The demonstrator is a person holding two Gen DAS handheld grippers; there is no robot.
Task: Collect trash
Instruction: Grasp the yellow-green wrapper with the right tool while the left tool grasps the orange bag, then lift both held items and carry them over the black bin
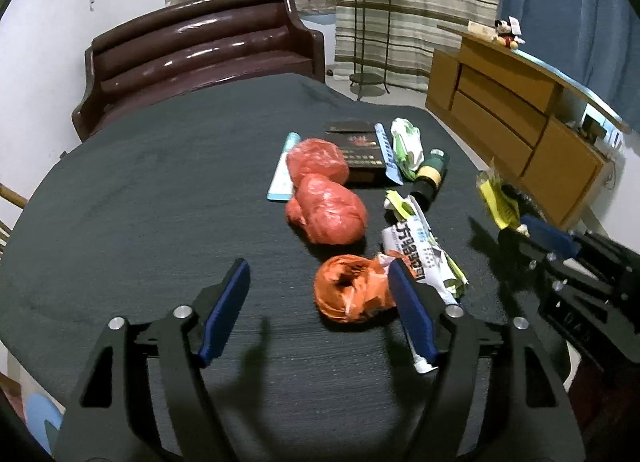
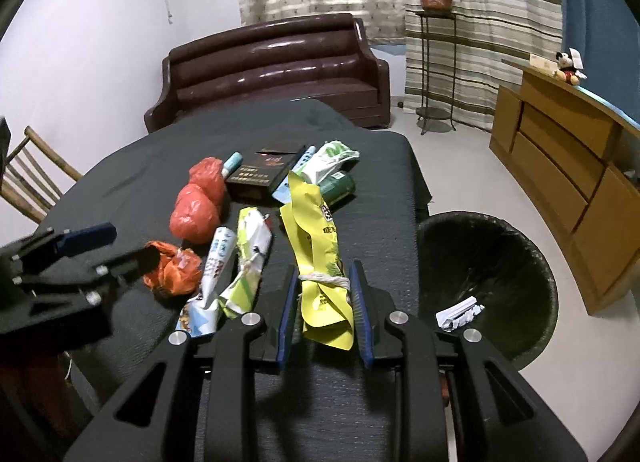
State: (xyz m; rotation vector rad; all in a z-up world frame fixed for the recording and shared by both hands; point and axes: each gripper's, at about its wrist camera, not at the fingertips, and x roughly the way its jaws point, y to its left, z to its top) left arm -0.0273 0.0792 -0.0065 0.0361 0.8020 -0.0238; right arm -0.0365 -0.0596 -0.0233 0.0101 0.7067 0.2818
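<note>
Trash lies on a dark-clothed table (image 1: 160, 190). In the left wrist view my left gripper (image 1: 318, 268) stands open low over the cloth, with a crumpled orange bag (image 1: 348, 290) just inside its right finger and nothing pressed between the pads. Beyond it lie two red bags (image 1: 330, 210), a dark box (image 1: 356, 150), a green bottle (image 1: 432, 174) and white-green packets (image 1: 424, 254). In the right wrist view my right gripper (image 2: 324, 268) is shut on a long yellow wrapper (image 2: 316, 218) tied with string, near the table's right edge. The left gripper (image 2: 134, 240) shows there beside the orange bag (image 2: 172, 266).
A black bin (image 2: 500, 246) stands on the floor right of the table, with white paper (image 2: 460, 312) inside. A brown sofa (image 2: 272, 70) is behind the table, a wooden chair (image 2: 32, 178) at the left, and a wooden cabinet (image 2: 568, 166) and a plant stand (image 2: 436, 62) at the right.
</note>
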